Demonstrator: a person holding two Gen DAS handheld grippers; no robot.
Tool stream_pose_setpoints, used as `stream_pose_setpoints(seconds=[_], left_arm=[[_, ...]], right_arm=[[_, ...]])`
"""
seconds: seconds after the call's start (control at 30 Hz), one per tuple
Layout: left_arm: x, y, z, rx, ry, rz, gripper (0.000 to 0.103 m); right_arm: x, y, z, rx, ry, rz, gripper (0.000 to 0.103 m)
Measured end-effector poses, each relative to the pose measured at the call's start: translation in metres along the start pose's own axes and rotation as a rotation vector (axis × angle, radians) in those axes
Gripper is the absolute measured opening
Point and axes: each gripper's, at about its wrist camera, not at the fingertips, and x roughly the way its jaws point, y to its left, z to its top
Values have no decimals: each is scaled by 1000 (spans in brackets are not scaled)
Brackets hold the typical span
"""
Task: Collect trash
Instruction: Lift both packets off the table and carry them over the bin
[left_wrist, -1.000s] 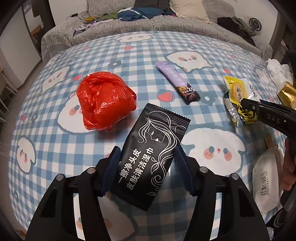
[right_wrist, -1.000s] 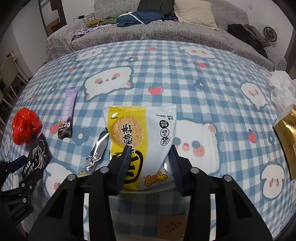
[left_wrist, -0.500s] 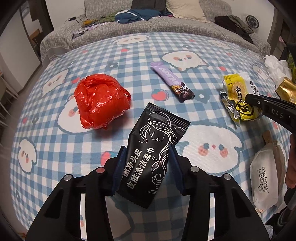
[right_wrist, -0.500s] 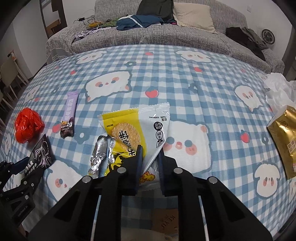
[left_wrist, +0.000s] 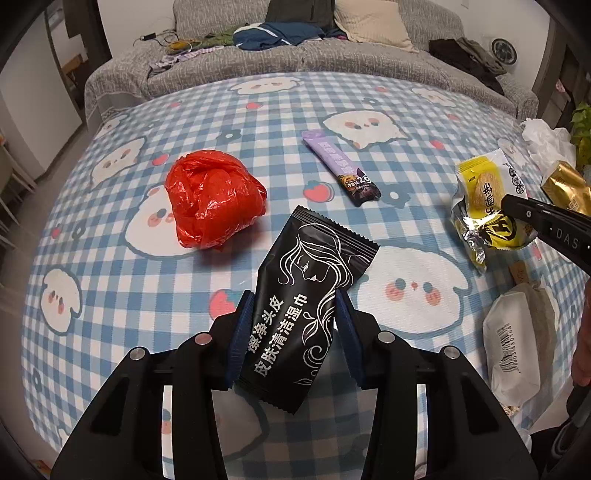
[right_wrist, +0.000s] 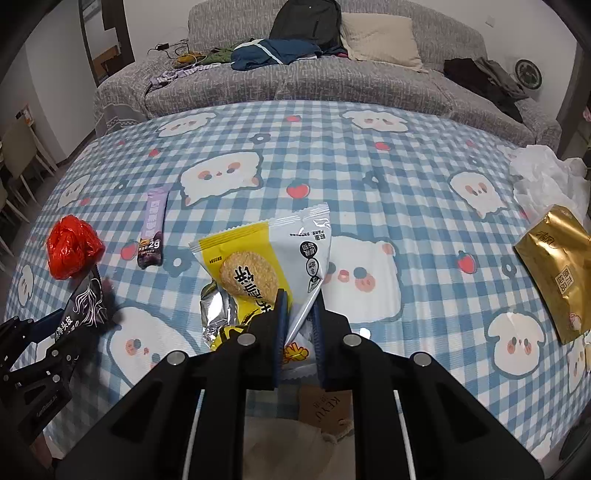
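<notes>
**Two wrappers pinched, four pieces left**

Blue checked cloth (left_wrist: 122, 284) covers the table before a grey sofa. Left gripper (left_wrist: 295, 332) clamps the black wipe packet (left_wrist: 303, 306) by its lower end; right gripper (right_wrist: 299, 317) is closed tight on the yellow cracker wrapper (right_wrist: 258, 269), with crumpled foil (right_wrist: 214, 310) hanging beside it. Thin film could slide from either grip, and the foil may drop. Remaining on the cloth: one red bag (left_wrist: 214, 203), one purple bar wrapper (left_wrist: 341, 171), one gold pouch (right_wrist: 557, 269), one white tissue wad (right_wrist: 543, 173).

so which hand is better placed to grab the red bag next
Left, probably. The red bag lies just beyond the left gripper, far left of the right gripper. But both are full: left holds the black packet, right the yellow packet.
</notes>
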Motion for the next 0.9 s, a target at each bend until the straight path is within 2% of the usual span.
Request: stream_pose_setpoints(seconds=[0.53, 0.9], left_arm=[[-37, 0, -7, -29, -38, 7, 43], [-66, 2, -30, -57, -55, 12, 43]], right_arm=[[-44, 2, -13, 15, -43, 2, 13], [-78, 2, -37, 30, -73, 1, 13]])
